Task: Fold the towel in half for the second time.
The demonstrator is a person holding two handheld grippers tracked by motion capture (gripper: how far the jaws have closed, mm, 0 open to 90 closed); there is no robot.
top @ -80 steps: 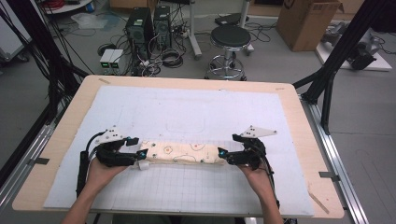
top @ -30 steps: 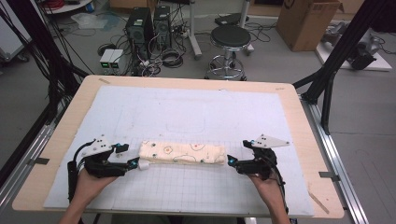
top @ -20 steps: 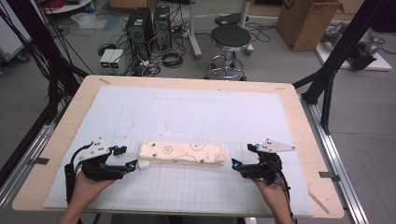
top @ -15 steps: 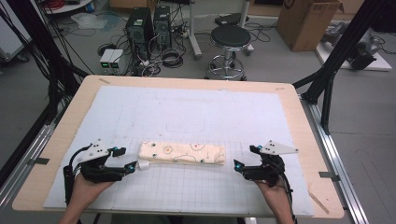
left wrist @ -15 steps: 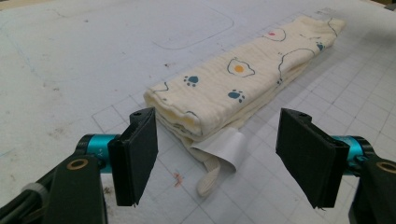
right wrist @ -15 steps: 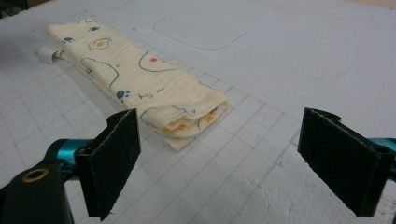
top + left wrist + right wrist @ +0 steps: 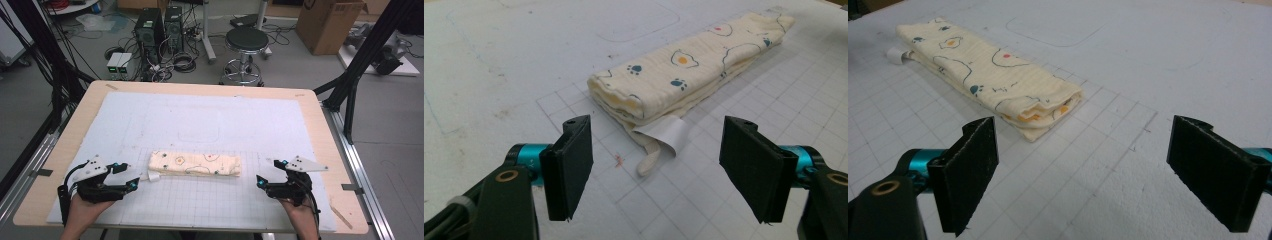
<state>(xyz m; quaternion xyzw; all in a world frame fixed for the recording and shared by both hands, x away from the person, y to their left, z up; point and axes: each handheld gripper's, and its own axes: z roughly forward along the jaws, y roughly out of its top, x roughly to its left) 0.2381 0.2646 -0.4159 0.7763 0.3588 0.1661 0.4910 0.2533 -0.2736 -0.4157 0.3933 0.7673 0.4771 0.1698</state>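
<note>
A cream cloth (image 7: 195, 163) printed with eggs and paw marks lies folded into a long strip on the white gridded mat (image 7: 210, 200). Its white label (image 7: 152, 176) sticks out at the left end. My left gripper (image 7: 131, 176) rests open just left of that end, apart from it. In the left gripper view the jaws of the left gripper (image 7: 656, 142) stand wide, with the cloth (image 7: 689, 70) and label (image 7: 664, 132) ahead of them. My right gripper (image 7: 267, 173) is open, a short way right of the cloth. In the right gripper view, the right gripper (image 7: 1088, 150) holds nothing and the cloth (image 7: 988, 65) lies off to the left.
The mat covers most of a wooden table (image 7: 320, 130). On the floor behind stand a black stool (image 7: 245, 42), computer towers (image 7: 160, 27) with cables, and a cardboard box (image 7: 327, 25). Black frame legs (image 7: 350, 90) rise beside the table.
Both grippers were at the ends of the cloth 2.7 s ago. They have since drawn outward and toward the table's front, and the cloth lies free on the mat.
</note>
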